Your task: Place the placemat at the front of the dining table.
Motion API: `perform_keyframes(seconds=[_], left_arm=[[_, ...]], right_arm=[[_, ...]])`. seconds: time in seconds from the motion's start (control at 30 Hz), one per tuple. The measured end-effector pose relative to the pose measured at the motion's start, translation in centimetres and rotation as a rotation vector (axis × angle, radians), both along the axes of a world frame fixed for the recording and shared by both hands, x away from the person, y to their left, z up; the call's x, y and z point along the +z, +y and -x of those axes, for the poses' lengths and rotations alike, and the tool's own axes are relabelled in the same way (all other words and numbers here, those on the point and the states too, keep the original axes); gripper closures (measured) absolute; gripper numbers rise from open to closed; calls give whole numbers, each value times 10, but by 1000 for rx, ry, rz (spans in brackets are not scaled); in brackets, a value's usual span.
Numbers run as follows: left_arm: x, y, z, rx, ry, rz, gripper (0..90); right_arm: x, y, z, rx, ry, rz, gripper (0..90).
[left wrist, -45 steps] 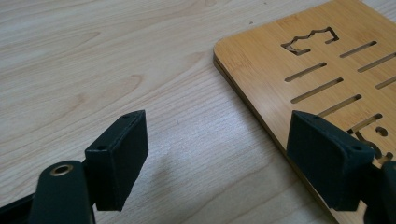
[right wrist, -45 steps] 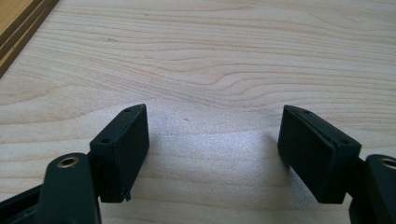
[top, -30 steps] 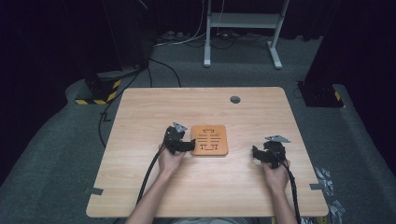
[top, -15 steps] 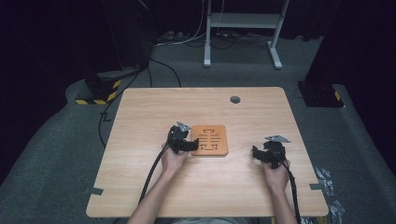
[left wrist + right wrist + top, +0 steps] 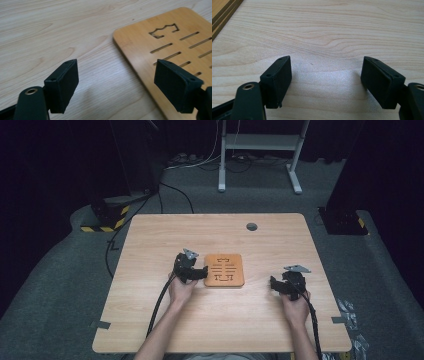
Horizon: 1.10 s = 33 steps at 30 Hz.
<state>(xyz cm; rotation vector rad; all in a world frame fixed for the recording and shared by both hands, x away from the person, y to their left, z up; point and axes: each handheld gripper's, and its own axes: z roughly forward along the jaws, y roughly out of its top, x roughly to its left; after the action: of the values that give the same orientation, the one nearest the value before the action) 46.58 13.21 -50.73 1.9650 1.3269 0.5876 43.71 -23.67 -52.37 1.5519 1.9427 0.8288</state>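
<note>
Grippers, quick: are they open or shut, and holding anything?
Left gripper: open, empty, at the bamboo board's edge.
Right gripper: open, empty, over the table.

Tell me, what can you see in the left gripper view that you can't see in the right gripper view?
The left gripper view takes in the orange wooden board up close, with its cut slots and a crown-like cutout; one jaw of the open left gripper hangs over the board's edge. The right gripper view catches just a sliver of that board's corner, and the open right gripper sits above bare table. Both share pale wood grain and two wide-apart black jaws holding nothing.
</note>
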Motion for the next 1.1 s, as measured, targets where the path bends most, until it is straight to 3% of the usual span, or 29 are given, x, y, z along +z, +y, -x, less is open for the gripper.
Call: perform_keyframes(seconds=[0.33, 1.1], left_arm=[[-9, 1, -2, 15, 23, -26, 198], [-10, -12, -2, -5, 17, 0, 201]], right_arm=[[0, 0, 0, 0, 0, 0, 248], [0, 0, 0, 0, 1, 0, 248]])
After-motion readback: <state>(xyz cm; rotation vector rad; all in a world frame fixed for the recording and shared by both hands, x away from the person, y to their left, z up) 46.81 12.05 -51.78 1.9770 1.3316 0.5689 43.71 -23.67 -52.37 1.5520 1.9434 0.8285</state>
